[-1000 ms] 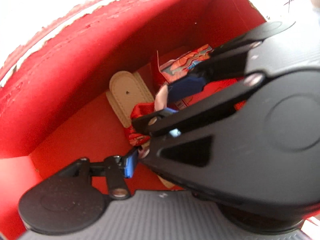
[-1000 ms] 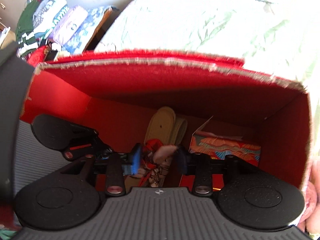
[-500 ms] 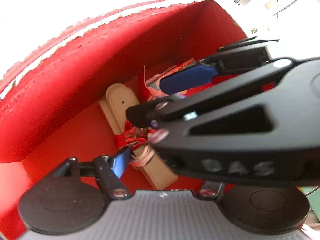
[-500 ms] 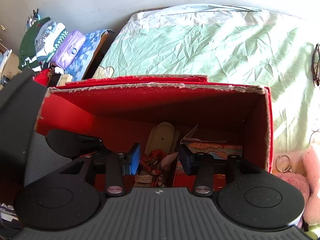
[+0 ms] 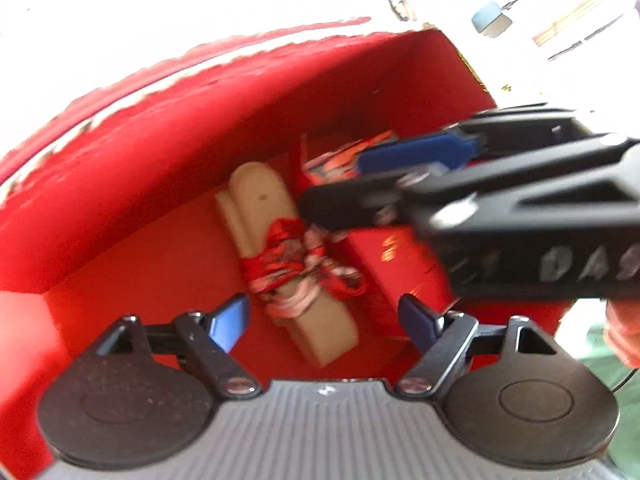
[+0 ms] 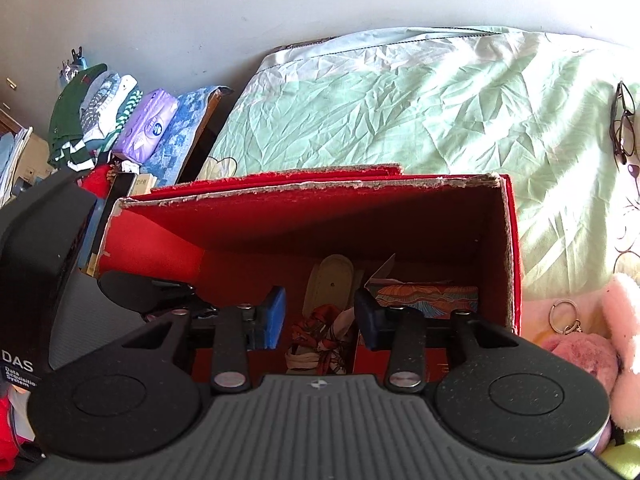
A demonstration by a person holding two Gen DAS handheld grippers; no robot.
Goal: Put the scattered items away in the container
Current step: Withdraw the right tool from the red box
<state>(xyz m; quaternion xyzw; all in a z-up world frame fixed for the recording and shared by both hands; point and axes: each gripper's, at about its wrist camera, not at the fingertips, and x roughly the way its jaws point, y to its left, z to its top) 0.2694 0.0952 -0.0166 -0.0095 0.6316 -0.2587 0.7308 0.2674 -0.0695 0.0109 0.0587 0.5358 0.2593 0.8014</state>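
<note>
Scarf (image 5: pixel 294 262) inside red box (image 6: pixel 400 216).

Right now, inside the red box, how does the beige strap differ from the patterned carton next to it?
The beige strap lies flat on the box floor, while the patterned carton stands on edge with a flap open. The beige strap is plain, with a red-and-white scarf lying across it; the patterned carton carries orange and teal print. Both rest inside the red box.

A bed (image 6: pixel 420 112) with a wrinkled pale green sheet carries the red box (image 6: pixel 514 240), glasses (image 6: pixel 622 120), a pink plush toy (image 6: pixel 616 320) and a key ring (image 6: pixel 562 310).
</note>
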